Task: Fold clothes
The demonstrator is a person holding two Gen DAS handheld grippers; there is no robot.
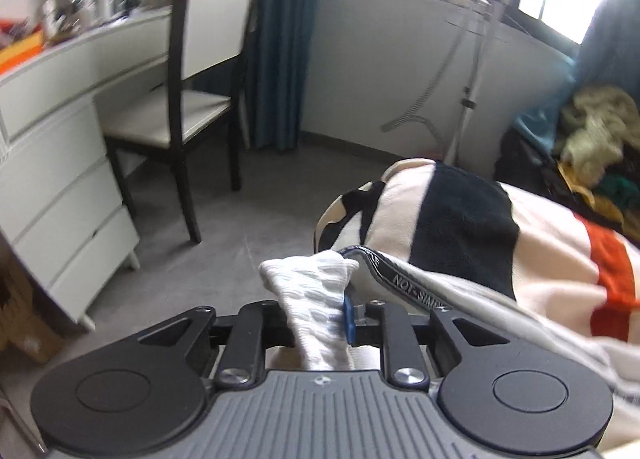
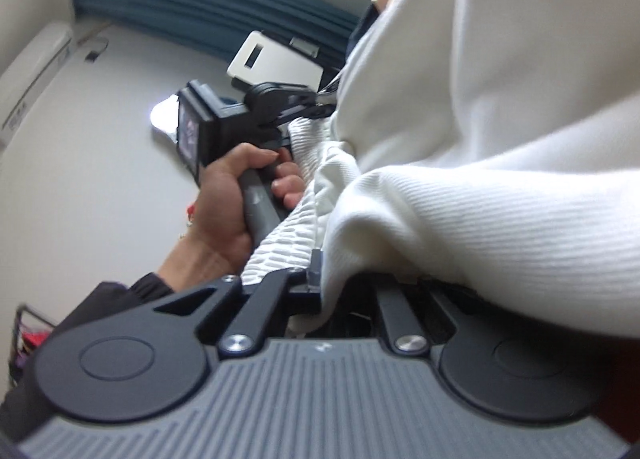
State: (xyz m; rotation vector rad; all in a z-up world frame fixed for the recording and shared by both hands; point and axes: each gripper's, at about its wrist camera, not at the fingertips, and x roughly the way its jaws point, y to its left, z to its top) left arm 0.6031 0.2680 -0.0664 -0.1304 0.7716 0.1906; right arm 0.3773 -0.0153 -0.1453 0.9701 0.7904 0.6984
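left wrist: white garment (image 1: 316, 299) runs lengthwise through the left claw (image 1: 320, 323), pointing ahead.

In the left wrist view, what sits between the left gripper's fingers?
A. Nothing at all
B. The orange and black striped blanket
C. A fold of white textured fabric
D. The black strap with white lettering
C: a bunched fold of white textured fabric runs up between the fingers of the left gripper, while the striped blanket and the lettered strap lie beyond it.
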